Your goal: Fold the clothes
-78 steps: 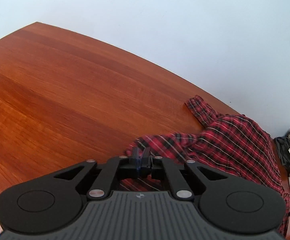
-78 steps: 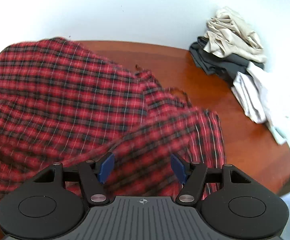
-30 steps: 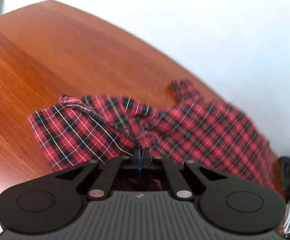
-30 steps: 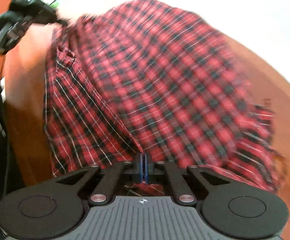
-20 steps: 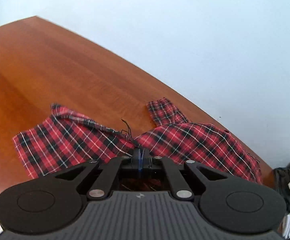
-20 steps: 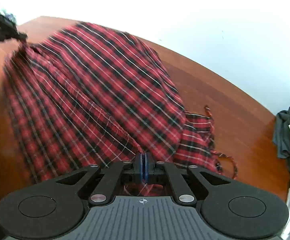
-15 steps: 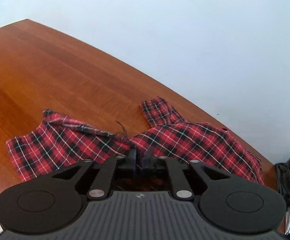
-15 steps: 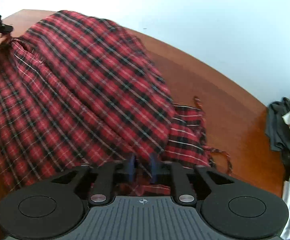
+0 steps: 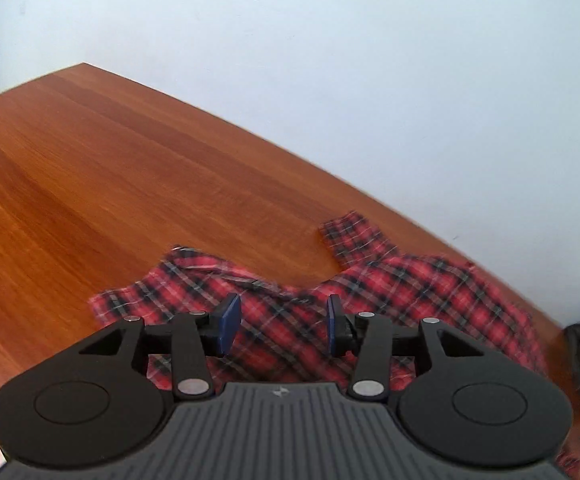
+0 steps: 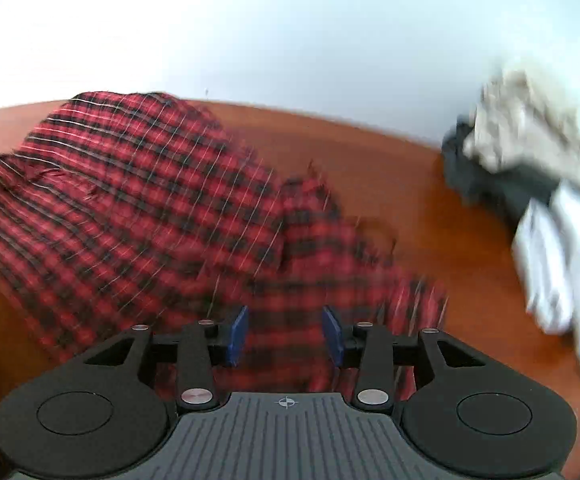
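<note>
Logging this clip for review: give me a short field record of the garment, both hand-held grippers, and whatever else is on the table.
garment: red plaid garment, lying crumpled on the table
left hand-held gripper: open, holding nothing, above the garment
right hand-held gripper: open, holding nothing, above the garment
surface: wooden table
other items: pile of clothes, beige, dark and white, at the table's right end
image quality: right wrist view motion-blurred

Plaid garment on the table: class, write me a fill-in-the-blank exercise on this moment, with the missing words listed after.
1. The plaid garment is black and ____.
2. It lies on a ____ table.
3. The left gripper and right gripper both have their jaws ____.
4. The pile of other clothes lies to the garment's ____ in the right wrist view.

Missing words: red; wooden; open; right
</note>
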Motion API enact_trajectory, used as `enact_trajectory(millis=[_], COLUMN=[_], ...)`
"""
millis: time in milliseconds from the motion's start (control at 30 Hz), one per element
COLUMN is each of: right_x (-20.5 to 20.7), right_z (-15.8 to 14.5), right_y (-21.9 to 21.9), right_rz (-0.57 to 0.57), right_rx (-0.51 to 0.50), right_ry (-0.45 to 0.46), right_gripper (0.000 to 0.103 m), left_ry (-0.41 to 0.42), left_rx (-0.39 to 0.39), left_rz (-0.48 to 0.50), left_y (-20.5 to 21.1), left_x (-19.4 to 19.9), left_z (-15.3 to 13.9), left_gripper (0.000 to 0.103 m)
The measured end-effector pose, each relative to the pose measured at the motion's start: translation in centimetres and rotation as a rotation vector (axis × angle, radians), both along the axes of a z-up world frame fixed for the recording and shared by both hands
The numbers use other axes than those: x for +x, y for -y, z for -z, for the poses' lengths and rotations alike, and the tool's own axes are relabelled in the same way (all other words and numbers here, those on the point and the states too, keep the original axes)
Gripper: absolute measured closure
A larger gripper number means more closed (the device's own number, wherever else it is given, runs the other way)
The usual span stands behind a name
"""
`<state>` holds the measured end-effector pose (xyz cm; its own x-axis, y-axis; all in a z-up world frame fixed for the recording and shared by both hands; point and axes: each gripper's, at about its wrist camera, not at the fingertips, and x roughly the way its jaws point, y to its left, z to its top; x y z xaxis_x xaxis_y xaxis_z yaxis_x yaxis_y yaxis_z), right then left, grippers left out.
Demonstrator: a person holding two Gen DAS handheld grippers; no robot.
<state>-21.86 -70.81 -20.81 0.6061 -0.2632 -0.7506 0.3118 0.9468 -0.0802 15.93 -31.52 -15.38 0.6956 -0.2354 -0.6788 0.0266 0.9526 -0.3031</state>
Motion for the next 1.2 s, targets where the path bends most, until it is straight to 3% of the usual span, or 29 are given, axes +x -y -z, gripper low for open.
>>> enact_trajectory(millis=[167,367,533,800,1000,1033,1067,1200], right_x=[-3.0,-4.6,-4.5,-3.2,-2.8,-2.8,-2.7,-2.4], right_z=[1.7,3.3,4.9,7.1,8.0,8.0,8.1,8.0], right_y=[-2.5,-4.7,-5.7,-9.0,-10.6,-10.8,-10.9,-11.5], right_rz=[-0.060,-0.059,0.080,0.193,0.290,0.307,0.324,0.386], right_rx=[0.112,0.215,0.170,0.078,0.043,0.038,0.030,-0.020], right_ry=[-0.051,-0.093,-0.167,-0.246,-0.247,-0.246,-0.247,-0.231], right_gripper=[0.080,0.084,0.083,0.083,0.083,0.086,0.096,0.097], left_ry=[-0.018,-0.056,-0.057,-0.133,-0.201,-0.205,-0.210,-0.205], left_rx=[0.064,0.113,0.145,0.080,0.033,0.035,0.036,0.050], left_rz=[-0.019,-0.120,-0.127,-0.012,0.149,0.176,0.203,0.268], left_y=[-0.5,-3.2,-6.5,-11.3,-13.2,-13.3,-13.4,-13.4], left_x=[-0.2,-0.4,0.6,3.6,5.5,5.6,5.7,6.4], left_z=[0.6,2.0,2.4,4.2,5.9,6.2,6.4,7.3], left_gripper=[0.052,0.052,0.050,0.044,0.043,0.043,0.043,0.043])
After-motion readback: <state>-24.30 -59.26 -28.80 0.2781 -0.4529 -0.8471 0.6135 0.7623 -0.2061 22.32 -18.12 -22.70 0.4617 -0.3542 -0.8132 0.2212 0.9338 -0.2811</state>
